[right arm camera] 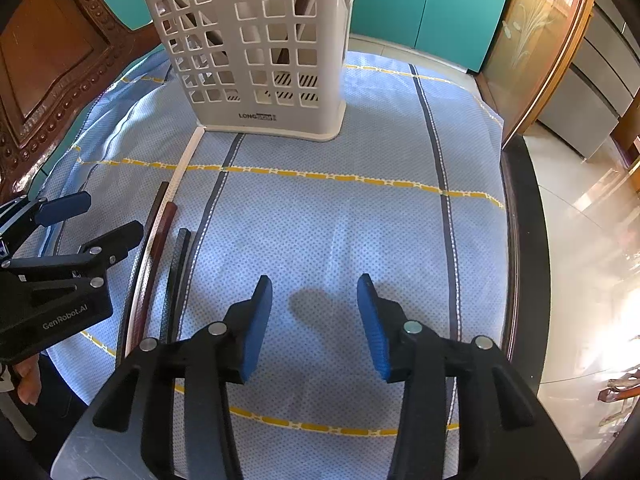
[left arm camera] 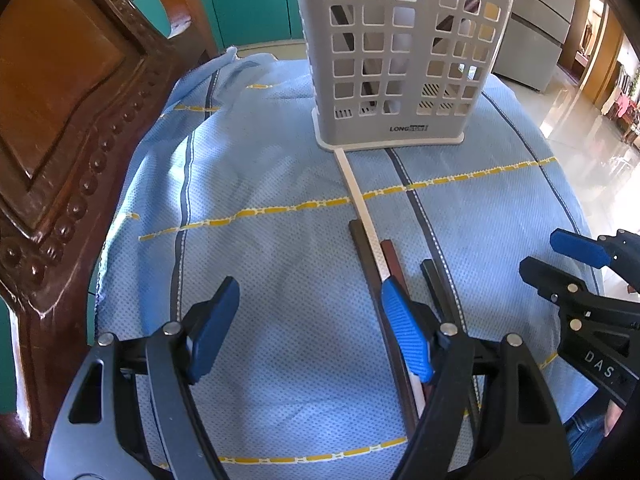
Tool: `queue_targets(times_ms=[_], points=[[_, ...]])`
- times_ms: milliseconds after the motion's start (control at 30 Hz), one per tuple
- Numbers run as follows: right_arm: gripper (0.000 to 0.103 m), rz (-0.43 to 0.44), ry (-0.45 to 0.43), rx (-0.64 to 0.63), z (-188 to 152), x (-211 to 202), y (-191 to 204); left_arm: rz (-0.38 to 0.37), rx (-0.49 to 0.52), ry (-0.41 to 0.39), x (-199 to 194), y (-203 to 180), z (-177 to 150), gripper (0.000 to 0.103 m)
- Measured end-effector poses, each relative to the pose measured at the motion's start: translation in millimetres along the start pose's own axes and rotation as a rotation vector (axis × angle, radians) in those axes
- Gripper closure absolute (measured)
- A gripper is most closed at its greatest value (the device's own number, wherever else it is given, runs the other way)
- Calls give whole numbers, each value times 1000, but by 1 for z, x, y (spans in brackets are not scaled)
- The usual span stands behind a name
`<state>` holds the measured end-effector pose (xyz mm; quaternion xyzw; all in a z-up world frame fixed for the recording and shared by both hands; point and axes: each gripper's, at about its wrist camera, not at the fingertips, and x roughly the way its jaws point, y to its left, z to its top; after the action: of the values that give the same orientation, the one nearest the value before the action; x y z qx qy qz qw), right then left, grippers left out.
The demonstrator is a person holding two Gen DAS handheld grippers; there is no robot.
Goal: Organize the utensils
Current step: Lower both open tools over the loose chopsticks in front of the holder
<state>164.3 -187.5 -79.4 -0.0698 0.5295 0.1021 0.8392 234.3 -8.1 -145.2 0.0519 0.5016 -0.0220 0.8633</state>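
A grey perforated utensil holder (left arm camera: 400, 56) stands upright at the far side of the blue cloth; it also shows in the right wrist view (right arm camera: 260, 48), with a few chopsticks inside. Several chopsticks lie side by side on the cloth: a white one (left arm camera: 360, 200) reaching the holder's base, a dark brown one (left arm camera: 362, 248), a reddish one (left arm camera: 394, 258) and a black one (left arm camera: 432, 276). They show in the right wrist view (right arm camera: 160, 232) too. My left gripper (left arm camera: 308, 320) is open, its right finger over the chopsticks. My right gripper (right arm camera: 316, 320) is open and empty over bare cloth.
A carved wooden chair back (left arm camera: 60, 120) stands close on the left. The blue cloth (right arm camera: 340, 208) covers the table; its right edge (right arm camera: 520, 240) drops to a tiled floor. Teal cabinets (right arm camera: 420, 4) stand behind.
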Motion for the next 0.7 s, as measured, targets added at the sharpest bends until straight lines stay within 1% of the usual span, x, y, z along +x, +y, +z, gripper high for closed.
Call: queue_targets(times_ms=[100, 367, 467, 533, 567, 600, 633, 700], points=[[55, -3, 2, -5, 0, 0, 0, -2, 4, 3, 2, -2, -1, 29], [53, -7, -2, -9, -1, -1, 1, -5, 16, 8, 5, -4, -1, 29], [52, -1, -13, 0, -1, -3, 0, -19, 6, 7, 3, -4, -2, 30], [52, 11, -29, 11, 1, -6, -2, -34, -5, 4, 3, -1, -1, 41], [52, 18, -38, 21, 2, -8, -4, -41, -10, 4, 2, 1, 0, 48], [52, 21, -43, 29, 2, -9, -6, -59, -24, 5, 2, 4, 1, 53], [52, 24, -49, 40, 3, -11, -8, -70, -35, 5, 2, 6, 2, 55], [52, 34, -58, 62, 5, -13, -13, -89, -55, 2, 2, 9, 4, 63]])
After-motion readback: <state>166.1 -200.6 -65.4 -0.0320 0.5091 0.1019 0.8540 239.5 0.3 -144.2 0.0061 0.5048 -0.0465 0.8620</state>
